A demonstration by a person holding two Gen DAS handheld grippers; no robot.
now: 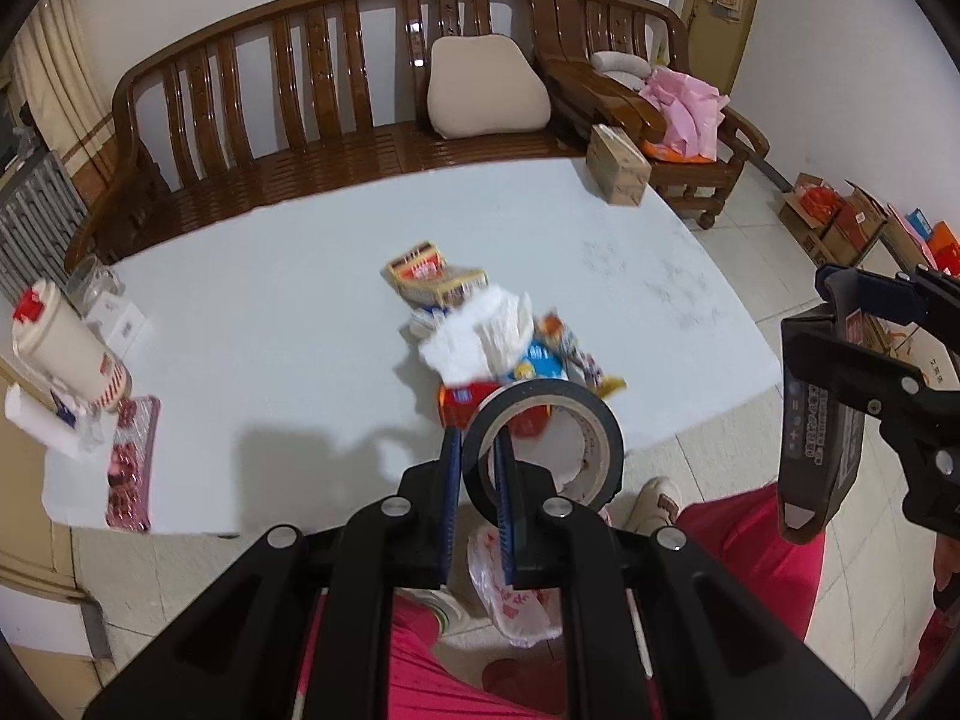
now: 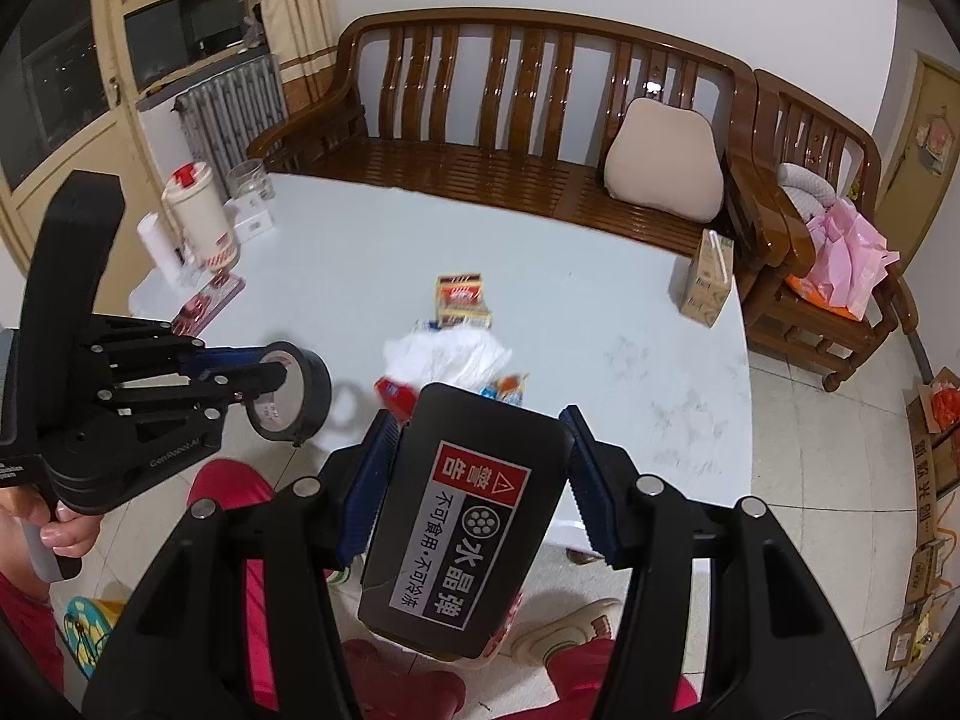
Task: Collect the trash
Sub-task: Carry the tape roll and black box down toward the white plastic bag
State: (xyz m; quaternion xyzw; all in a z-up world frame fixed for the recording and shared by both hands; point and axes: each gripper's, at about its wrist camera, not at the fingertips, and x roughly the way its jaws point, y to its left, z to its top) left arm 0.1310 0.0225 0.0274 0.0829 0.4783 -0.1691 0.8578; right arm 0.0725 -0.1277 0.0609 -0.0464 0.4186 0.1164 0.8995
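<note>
The black box (image 2: 462,516) in the right gripper (image 2: 480,480) carries a sticker: a red panel with a warning triangle and 警告, then a dark strip reading 水晶弹, then a white strip reading 不可食用·不可冷冻. The box is smooth, flat-faced and round-cornered, narrower at its near end. The ribbed blue fingers (image 2: 366,480) stand about half open and press on its two long sides, holding it over the near edge of the bench (image 2: 600,324).

The left gripper (image 1: 477,468) is closed on a tape roll (image 1: 543,438): a ring of glossy black tape on a pale card core with small red print too blurred to read. One finger sits inside the ring and one outside, pinching its wall. The roll hangs clear above the bench edge. On that gripper's body, seen from the right wrist view, the moulded lettering starts "GenRo"; the remainder is unclear.

The trash (image 1: 480,336) lies heaped near the middle of the pale, smooth bench: crumpled white tissue, a red-and-gold carton, blue and orange wrappers, their print blurred. A brown cardboard carton (image 1: 618,165) stands at the far right corner. At the left end stand a cream cup (image 1: 66,348) with a red lid tab and a clear glass jar (image 1: 93,285).

A wooden slatted sofa (image 1: 336,96) with a beige cushion (image 1: 486,87) is behind.
</note>
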